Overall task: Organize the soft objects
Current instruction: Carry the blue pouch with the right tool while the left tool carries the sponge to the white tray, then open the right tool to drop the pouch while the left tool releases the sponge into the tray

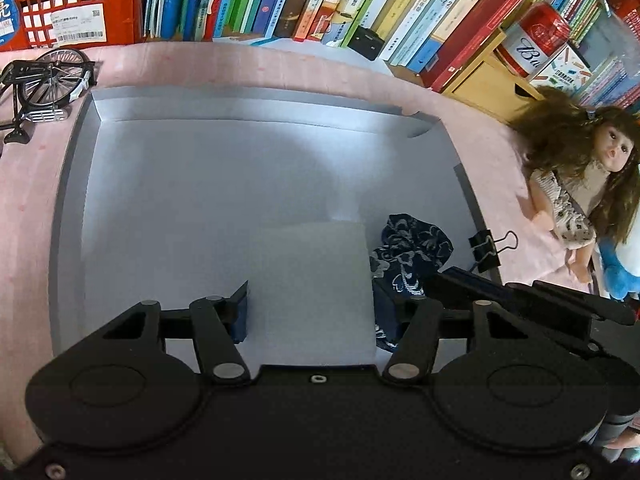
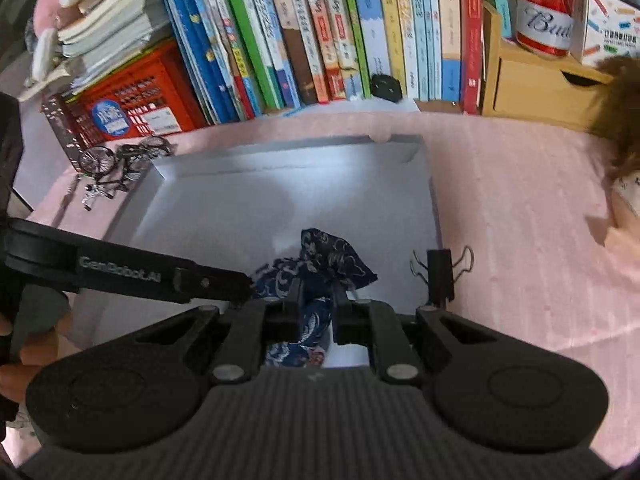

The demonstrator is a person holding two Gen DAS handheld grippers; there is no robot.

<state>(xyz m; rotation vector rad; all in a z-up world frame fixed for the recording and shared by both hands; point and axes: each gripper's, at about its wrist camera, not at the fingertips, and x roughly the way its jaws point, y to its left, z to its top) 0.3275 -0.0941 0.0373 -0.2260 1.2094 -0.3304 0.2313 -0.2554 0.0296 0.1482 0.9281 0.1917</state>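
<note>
Cloth (image 2: 320, 264), dark blue and limp, lies bunched in the grey tray (image 2: 224, 200) near its right edge; right gripper (image 2: 318, 304) jaws pinch its middle, left gripper (image 1: 310, 304) jaws half-open, empty. Light, floppy; gather folds.

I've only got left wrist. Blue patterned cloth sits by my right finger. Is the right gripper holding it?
Observer: Yes. The right gripper is shut on the blue cloth, bunched between its fingers over the grey box.
Operator: Anything left of the red crate?
Observer: A pink plush sits behind a stack of books on the crate.
Operator: Whose hand is visible?
Observer: A hand grips the left gripper's handle at the frame's left edge.
</note>
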